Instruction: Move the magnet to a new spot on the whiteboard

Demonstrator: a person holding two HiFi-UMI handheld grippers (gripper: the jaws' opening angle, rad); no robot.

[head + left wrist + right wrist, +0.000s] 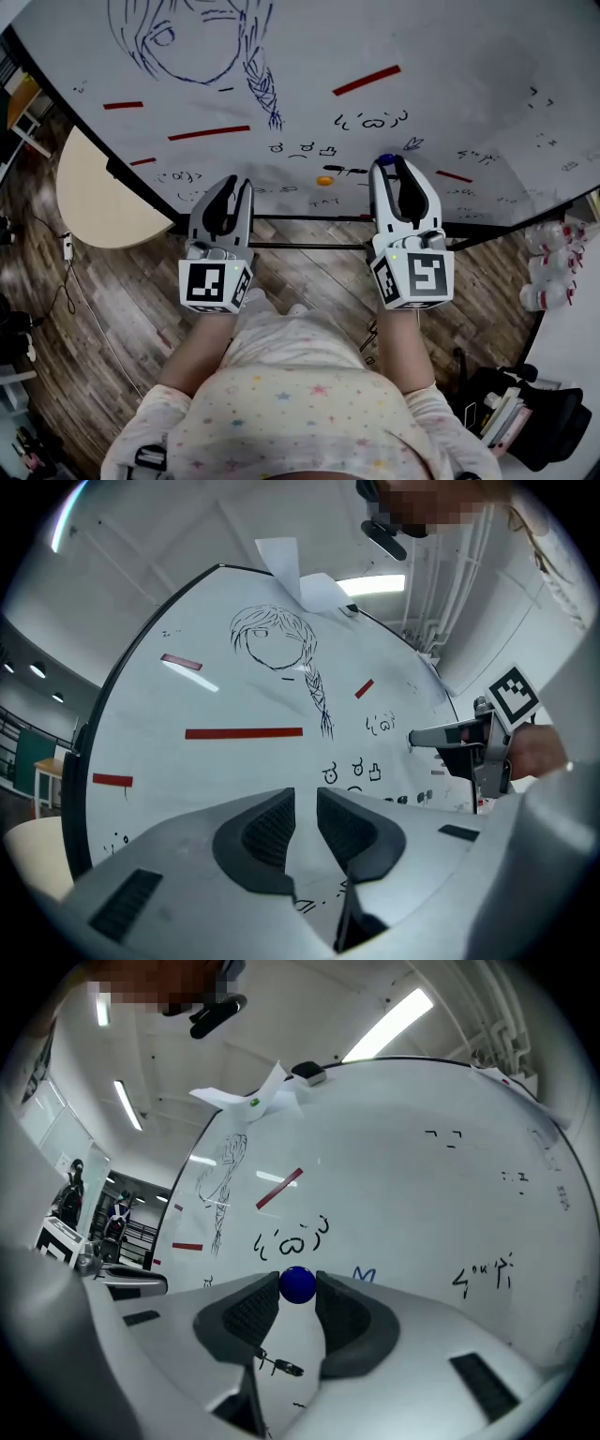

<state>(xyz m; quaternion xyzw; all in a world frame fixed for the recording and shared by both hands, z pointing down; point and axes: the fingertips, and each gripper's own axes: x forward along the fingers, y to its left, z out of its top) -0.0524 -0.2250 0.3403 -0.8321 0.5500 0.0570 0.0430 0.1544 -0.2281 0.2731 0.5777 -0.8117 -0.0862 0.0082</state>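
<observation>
Right gripper view: the right gripper [298, 1290] pinches the small blue magnet [298, 1282] across its round sides; it looks light, hard, slippery. Beside it, the left gripper [304, 808] sits barely ajar, empty.

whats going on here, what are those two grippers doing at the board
A person stands facing a whiteboard covered in doodles, with a gripper in each hand. The right gripper is closed on a small blue magnet at its jaw tips, close to the board's lower part. Whether the magnet touches the board can't be told. The left gripper holds nothing, and its jaws are a narrow gap apart.
</observation>
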